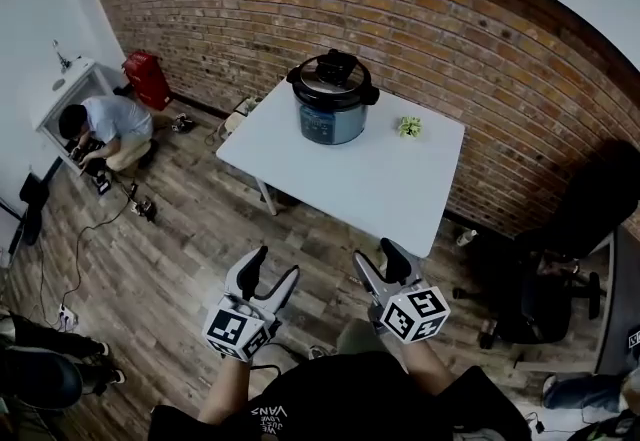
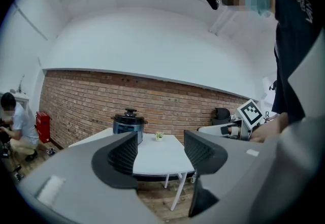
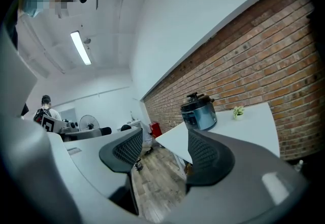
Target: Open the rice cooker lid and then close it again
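The rice cooker [image 1: 332, 98] is a blue-grey pot with a black lid, which is down. It stands at the far left of a white table [image 1: 380, 179]. Both grippers hang well short of the table, over the wooden floor. My left gripper [image 1: 271, 269] is open with nothing between its jaws, and my right gripper [image 1: 378, 257] is open and empty too. The left gripper view shows the cooker [image 2: 128, 123] far off behind the open left gripper [image 2: 160, 152]. From the right gripper [image 3: 163, 148], the cooker [image 3: 198, 112] is also distant.
A small green plant [image 1: 409, 126] sits on the table to the right of the cooker. A brick wall [image 1: 420, 39] runs behind the table. A person [image 1: 105, 132] crouches on the floor at the far left, among cables. A black office chair [image 1: 540, 289] stands at the right.
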Demonstrator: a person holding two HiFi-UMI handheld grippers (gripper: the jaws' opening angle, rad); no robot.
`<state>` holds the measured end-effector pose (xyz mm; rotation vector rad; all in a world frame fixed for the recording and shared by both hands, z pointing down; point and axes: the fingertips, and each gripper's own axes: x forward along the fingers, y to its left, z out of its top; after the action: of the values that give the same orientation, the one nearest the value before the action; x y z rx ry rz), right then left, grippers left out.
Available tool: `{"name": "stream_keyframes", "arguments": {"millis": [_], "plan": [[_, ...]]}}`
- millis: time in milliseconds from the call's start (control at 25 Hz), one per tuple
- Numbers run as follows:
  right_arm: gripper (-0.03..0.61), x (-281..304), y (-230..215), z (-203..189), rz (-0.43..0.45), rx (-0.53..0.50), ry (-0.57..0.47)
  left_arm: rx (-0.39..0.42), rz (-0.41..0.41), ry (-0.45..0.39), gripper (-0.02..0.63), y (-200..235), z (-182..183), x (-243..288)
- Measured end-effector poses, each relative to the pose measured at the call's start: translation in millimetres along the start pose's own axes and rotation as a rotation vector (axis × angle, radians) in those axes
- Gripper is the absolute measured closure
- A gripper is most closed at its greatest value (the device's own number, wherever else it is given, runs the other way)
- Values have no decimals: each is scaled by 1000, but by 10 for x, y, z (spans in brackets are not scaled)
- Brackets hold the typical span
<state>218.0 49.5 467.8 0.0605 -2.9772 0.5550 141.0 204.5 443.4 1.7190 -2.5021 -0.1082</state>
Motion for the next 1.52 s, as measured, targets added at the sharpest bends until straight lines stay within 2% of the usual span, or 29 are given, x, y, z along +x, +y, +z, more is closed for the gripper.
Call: {"name": "stream_keyframes", "arguments": {"millis": [280, 440, 760, 960, 1280, 1520], "plan": [[307, 389, -129, -3, 1, -4, 15, -7, -5, 10, 351, 271, -111, 198], [307, 757, -299, 97, 19, -3, 18, 28, 15, -4, 351, 558, -30, 438], [307, 1500, -714, 461, 63, -45, 45, 23, 57, -30, 351, 1062, 197, 1150], [307, 1877, -983, 667, 81, -43, 38, 35, 59, -19, 351, 1256, 232, 1591], [307, 2315, -1228, 698, 79, -24, 53, 81, 35, 10, 351, 1551, 270, 2039], [307, 2580, -1319, 651, 6, -7, 39, 72, -29, -6, 351, 1931, 299, 2328]]}}
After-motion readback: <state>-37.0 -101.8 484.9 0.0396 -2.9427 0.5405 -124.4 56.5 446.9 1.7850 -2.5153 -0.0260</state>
